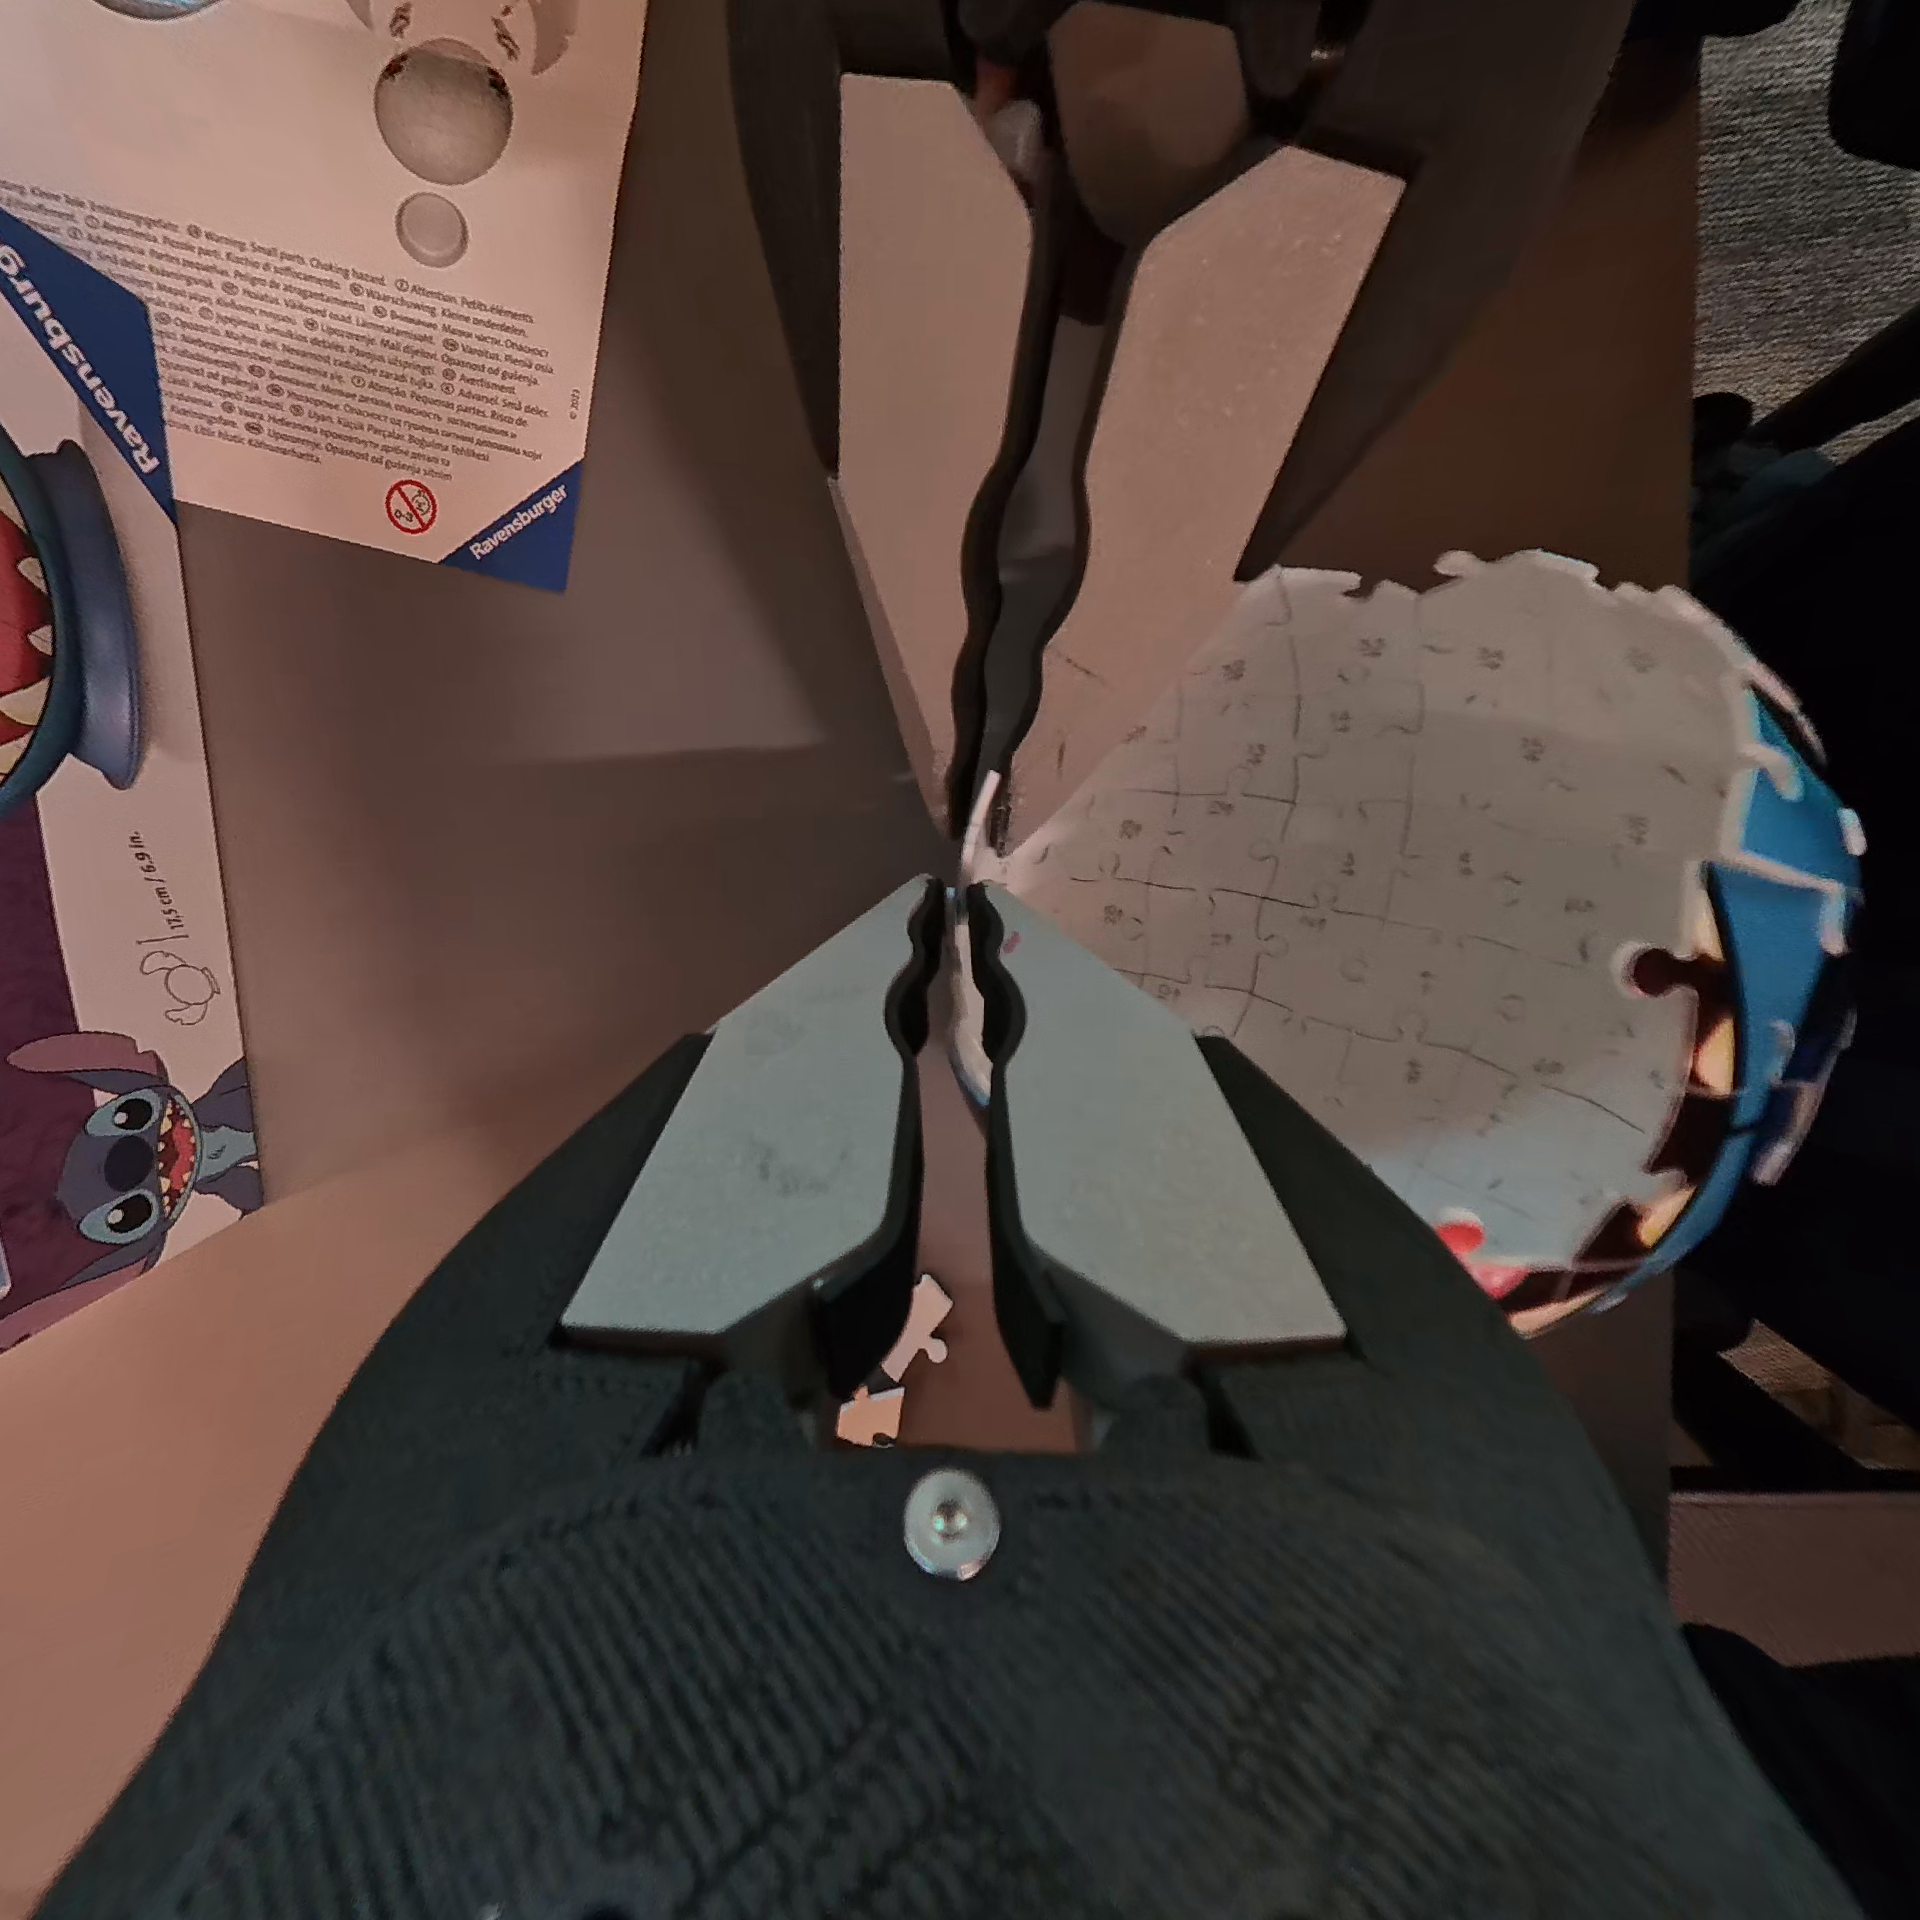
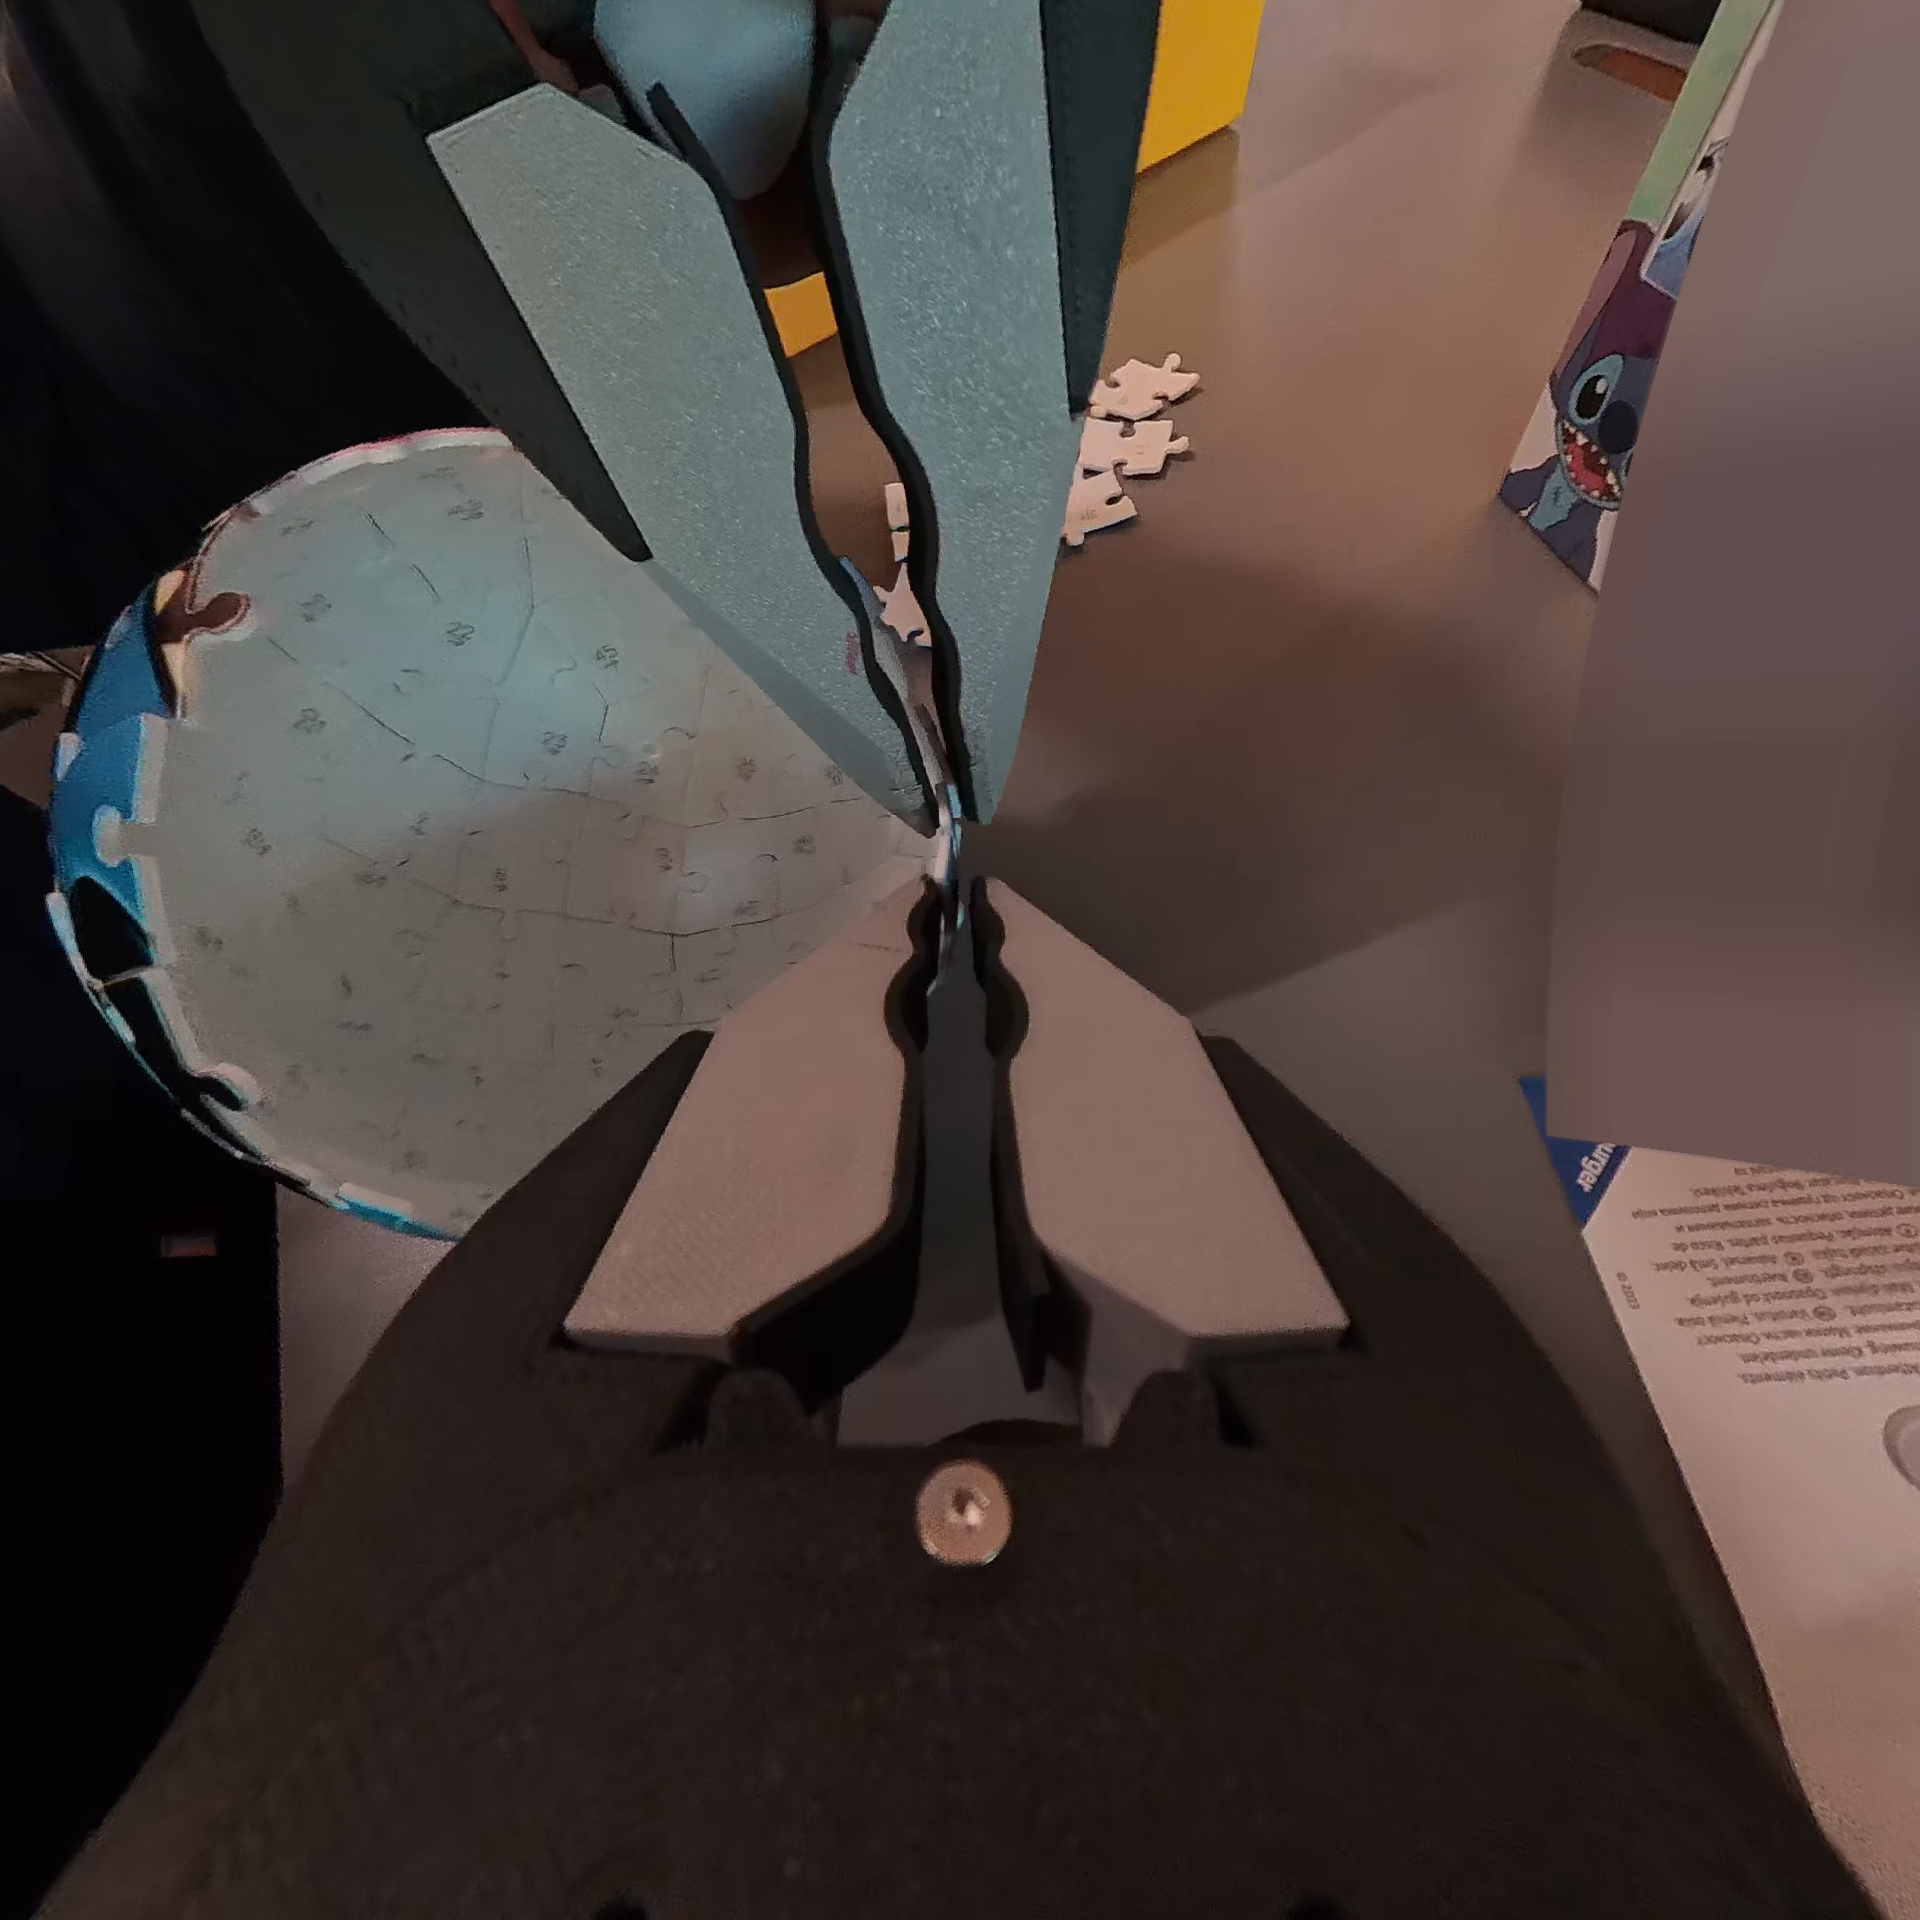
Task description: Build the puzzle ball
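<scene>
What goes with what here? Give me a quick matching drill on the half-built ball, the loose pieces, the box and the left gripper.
Things:
1. half-built puzzle ball
2. loose puzzle pieces
3. puzzle box
4. left gripper

States or places:
A. lying flat on the table, cartoon character printed on it
B. shut on the ball's rim, tip to tip with the right gripper
C. open bowl, white numbered inside, blue outside
D. small cluster on the table beyond the grippers in the right wrist view

Pairs: 1-C, 2-D, 3-A, 4-B

Printed text and a blue logo corner on white instruction sheet [image 1: 416,343]; printed numbers inside white half-built puzzle ball shell [image 1: 1382,873]; text strip on purple cartoon puzzle box [image 1: 114,935].
</scene>
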A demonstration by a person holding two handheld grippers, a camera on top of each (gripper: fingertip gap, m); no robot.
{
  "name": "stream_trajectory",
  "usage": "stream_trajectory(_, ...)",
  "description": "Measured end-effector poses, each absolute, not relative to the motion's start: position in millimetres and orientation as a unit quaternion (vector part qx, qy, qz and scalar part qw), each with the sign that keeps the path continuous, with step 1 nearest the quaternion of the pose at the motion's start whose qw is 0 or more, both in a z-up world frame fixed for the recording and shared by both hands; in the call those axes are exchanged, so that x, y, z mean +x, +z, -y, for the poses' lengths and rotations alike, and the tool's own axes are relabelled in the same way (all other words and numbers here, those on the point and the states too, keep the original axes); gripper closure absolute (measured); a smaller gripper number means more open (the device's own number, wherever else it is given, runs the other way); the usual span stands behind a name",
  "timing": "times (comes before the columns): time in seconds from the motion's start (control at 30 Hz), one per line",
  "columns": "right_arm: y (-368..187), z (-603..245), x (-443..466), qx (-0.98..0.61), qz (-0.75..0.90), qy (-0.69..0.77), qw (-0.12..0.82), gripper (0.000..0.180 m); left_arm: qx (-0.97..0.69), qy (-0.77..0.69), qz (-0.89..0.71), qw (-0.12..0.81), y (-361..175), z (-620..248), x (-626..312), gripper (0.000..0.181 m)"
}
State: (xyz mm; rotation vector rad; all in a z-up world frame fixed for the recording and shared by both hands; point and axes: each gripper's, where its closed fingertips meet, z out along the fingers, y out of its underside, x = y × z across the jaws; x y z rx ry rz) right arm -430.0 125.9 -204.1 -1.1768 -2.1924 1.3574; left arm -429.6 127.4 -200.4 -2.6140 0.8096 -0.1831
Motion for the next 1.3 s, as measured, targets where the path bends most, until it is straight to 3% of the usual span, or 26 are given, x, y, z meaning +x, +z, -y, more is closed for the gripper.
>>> stream_trajectory(0.17,-208.4,-129.5,-427.7,-0.427,0.759,0.478,0.116,0.169,-0.934,-0.064,-0.289,0.202,-199.2,-128.4,-429.1,0.179)
stream_trajectory(0.47,-213.3,-126.6,-425.4,-0.438,0.750,0.496,0.021,0.172,-0.934,-0.064,-0.286,0.202,-199.5,-129.1,-429.9,0.179)
stream_trajectory(0.9,-212.5,-125.8,-426.4,-0.436,0.786,0.430,0.085,0.180,-0.933,-0.064,-0.291,0.201,-199.8,-128.3,-428.9,0.176)
stream_trajectory(1.13,-213.6,-124.2,-426.9,-0.454,0.775,0.434,0.065,0.180,-0.933,-0.056,-0.297,0.197,-201.4,-127.4,-429.7,0.178)
stream_trajectory(1.3,-202.2,-123.3,-429.9,-0.450,0.764,0.458,0.060,0.168,-0.933,-0.061,-0.293,0.201,-200.7,-128.5,-430.8,0.178)
